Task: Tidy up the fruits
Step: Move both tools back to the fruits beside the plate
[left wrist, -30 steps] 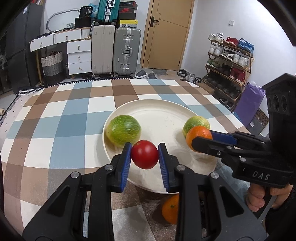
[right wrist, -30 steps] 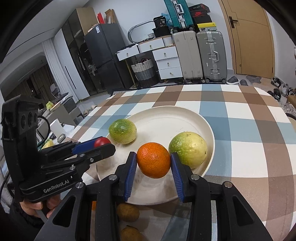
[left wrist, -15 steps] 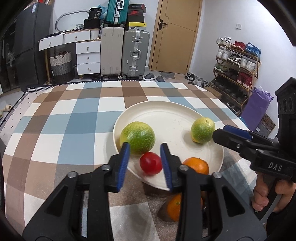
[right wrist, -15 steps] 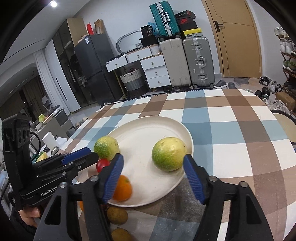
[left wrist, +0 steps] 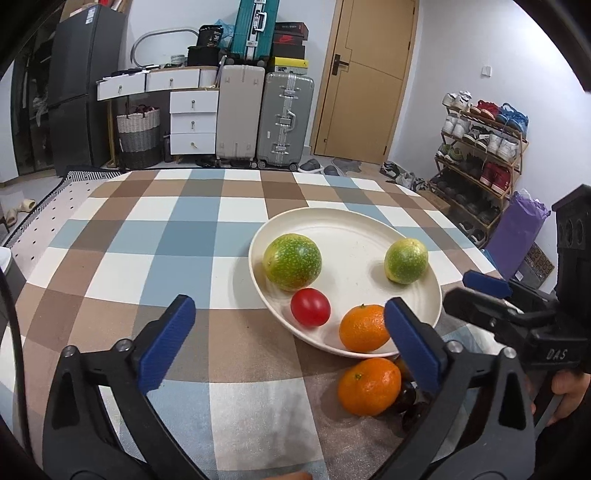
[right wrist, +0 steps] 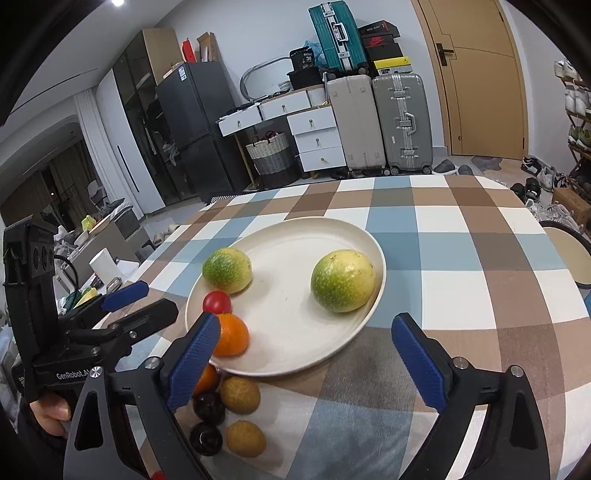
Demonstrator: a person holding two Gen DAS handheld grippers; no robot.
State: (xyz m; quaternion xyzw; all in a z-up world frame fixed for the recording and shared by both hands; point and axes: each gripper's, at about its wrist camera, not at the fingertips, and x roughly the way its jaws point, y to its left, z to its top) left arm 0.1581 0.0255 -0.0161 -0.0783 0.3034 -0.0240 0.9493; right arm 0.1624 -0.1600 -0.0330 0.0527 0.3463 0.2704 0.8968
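Left gripper [left wrist: 288, 332] and right gripper [right wrist: 306, 354]: jaws just opened wide, nothing clamped, both angled down toward 12 o'clock

pretty even indoor light in both views, bright enough and not harsh. the right wrist view catches a ceiling light [right wrist: 117, 3] at about 11 o'clock — small white hotspot. shadows are soft, just faint dark patches under the plate [left wrist: 369, 221] and the fruit. heavy fisheye bend everywhere — the door [left wrist: 365, 74] and walls bow toward the rims, and black vignette fills the corners. center is sharp, no real motion blur.
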